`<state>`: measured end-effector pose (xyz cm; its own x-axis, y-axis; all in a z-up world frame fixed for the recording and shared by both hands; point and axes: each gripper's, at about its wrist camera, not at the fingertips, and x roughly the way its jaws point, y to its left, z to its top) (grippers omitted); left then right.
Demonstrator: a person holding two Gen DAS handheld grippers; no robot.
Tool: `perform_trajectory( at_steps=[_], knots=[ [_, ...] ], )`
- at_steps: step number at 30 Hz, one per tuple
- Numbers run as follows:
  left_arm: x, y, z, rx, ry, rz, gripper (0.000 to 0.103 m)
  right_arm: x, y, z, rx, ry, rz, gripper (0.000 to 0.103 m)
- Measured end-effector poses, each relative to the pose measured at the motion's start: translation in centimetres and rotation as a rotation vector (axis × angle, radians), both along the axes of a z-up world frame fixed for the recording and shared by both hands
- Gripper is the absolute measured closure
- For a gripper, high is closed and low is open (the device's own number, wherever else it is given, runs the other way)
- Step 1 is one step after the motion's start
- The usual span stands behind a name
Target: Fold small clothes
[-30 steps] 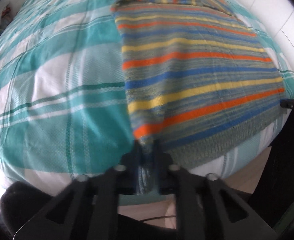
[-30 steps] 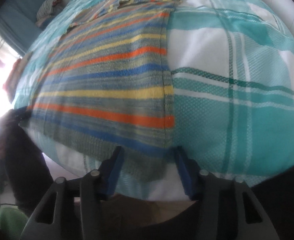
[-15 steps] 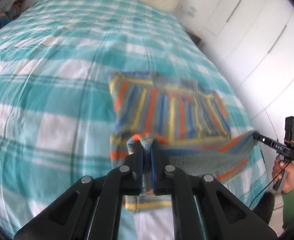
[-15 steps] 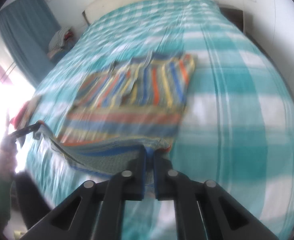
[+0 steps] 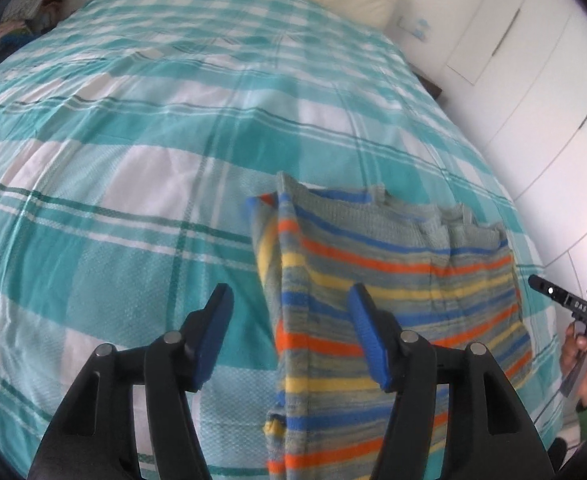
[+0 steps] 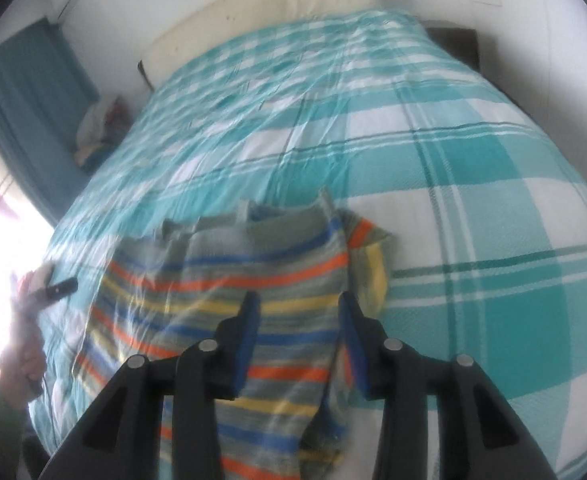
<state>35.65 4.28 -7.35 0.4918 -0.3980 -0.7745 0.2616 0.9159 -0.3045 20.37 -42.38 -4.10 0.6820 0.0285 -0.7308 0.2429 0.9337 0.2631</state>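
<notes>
Striped sweater (image 5: 393,300) lies folded on the bed (image 5: 133,160), lower right of the left view, hem doubled over the top. Left gripper (image 5: 289,332) and right gripper (image 6: 299,332) hover above it, jaws spread, holding nothing—probably a fold set down.

A grey sweater (image 5: 393,280) striped orange, yellow and blue lies on a teal-and-white checked bedspread (image 5: 133,160).

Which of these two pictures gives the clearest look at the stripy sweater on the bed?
The left wrist view: the striped sweater is sharp there, folded on the bedspread. The right wrist view shows the same sweater, but glare from the bright window washes over its stripes.
</notes>
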Motion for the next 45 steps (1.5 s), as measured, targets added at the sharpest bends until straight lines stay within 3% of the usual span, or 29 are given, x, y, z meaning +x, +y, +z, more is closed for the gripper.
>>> perform_trajectory(
  at_steps=[3,5,6,7,8,9,10,11,12,13,15,17,19,21,22,23,24,27,30,31,35,41,45],
  knots=[
    [-0.4,-1.9,-0.1,0.004,-0.019,-0.08,0.042,1.2,0.7,-0.2,-0.027,0.026,0.029,0.062],
    [-0.7,-3.3,-0.5,0.004,-0.026,-0.131,0.042,2.3,0.9,-0.8,0.053,0.039,0.074,0.062],
    [-0.7,-3.8,-1.0,0.047,-0.033,-0.127,0.041,3.0,1.0,-1.7,0.124,0.066,0.114,0.062],
    [-0.4,-4.1,-1.8,0.152,-0.033,-0.08,0.042,3.3,1.3,-2.8,0.158,0.099,0.128,0.063],
    [0.4,-3.9,-3.1,0.299,-0.009,0.024,0.043,3.4,1.4,-3.7,0.125,0.135,0.1,0.064],
    [1.0,-2.6,-4.1,0.343,0.029,0.104,0.04,3.2,1.3,-4.7,0.03,0.198,0.047,0.068],
    [1.1,-0.8,-4.2,0.256,0.057,0.151,0.039,2.7,1.2,-5.1,-0.034,0.226,0.011,0.089],
    [0.7,0.9,-3.9,0.175,0.07,0.199,0.04,1.7,1.1,-4.8,-0.068,0.216,-0.015,0.098],
    [0.2,2.1,-3.4,0.138,0.071,0.24,0.04,0.5,1.2,-4.0,-0.104,0.194,-0.043,0.097],
    [-0.4,2.8,-2.8,0.12,0.056,0.256,0.039,-0.9,1.4,-3.1,-0.126,0.168,-0.059,0.091],
    [-2.2,3.4,-1.5,0.073,0.016,0.225,0.034,-3.3,2.0,-1.8,-0.05,0.102,-0.015,0.082],
    [-4.3,3.3,-0.4,0.066,-0.015,0.186,0.03,-5.2,2.6,-1.6,0.024,0.101,0.009,0.05],
    [-6.6,3.0,0.0,0.072,-0.037,0.151,0.025,-6.6,3.4,-2.6,0.042,0.147,0.009,0.042],
    [-8.4,2.3,-0.1,0.081,-0.031,0.125,0.024,-7.3,4.2,-5.1,0.038,0.258,0.016,0.042],
    [-9.3,1.9,-0.2,0.085,-0.025,0.111,0.024,-7.8,4.4,-6.1,0.045,0.285,0.017,0.058],
    [-10.3,1.8,-0.2,0.091,-0.022,0.097,0.024,-8.4,4.2,-6.4,0.044,0.273,0.009,0.086],
    [-11.4,1.8,-0.3,0.1,-0.03,0.089,0.024,-9.3,3.8,-6.4,0.06,0.253,-0.004,0.092],
    [-13.9,1.4,-0.6,0.15,-0.06,0.079,0.024,-10.6,2.9,-6.6,0.098,0.223,-0.05,0.093],
    [-15.8,1.1,-1.3,0.18,-0.064,0.097,0.023,-10.5,3.8,-6.4,0.042,0.222,-0.059,0.093],
    [-16.4,1.2,-1.4,0.177,-0.066,0.107,0.021,-10.6,4.1,-6.1,0.03,0.209,-0.065,0.09],
    [-18.0,1.0,-1.6,0.202,-0.108,0.146,0.013,-13.1,5.3,-4.9,-0.016,0.111,-0.101,0.04],
    [-18.4,-0.2,-2.0,0.247,-0.138,0.127,0.012,-18.5,7.6,-4.9,-0.115,-0.073,-0.134,0.031],
    [-18.8,-0.7,-2.3,0.26,-0.145,0.123,0.012,-19.8,8.3,-6.8,-0.167,-0.096,-0.178,0.031]
  ],
)
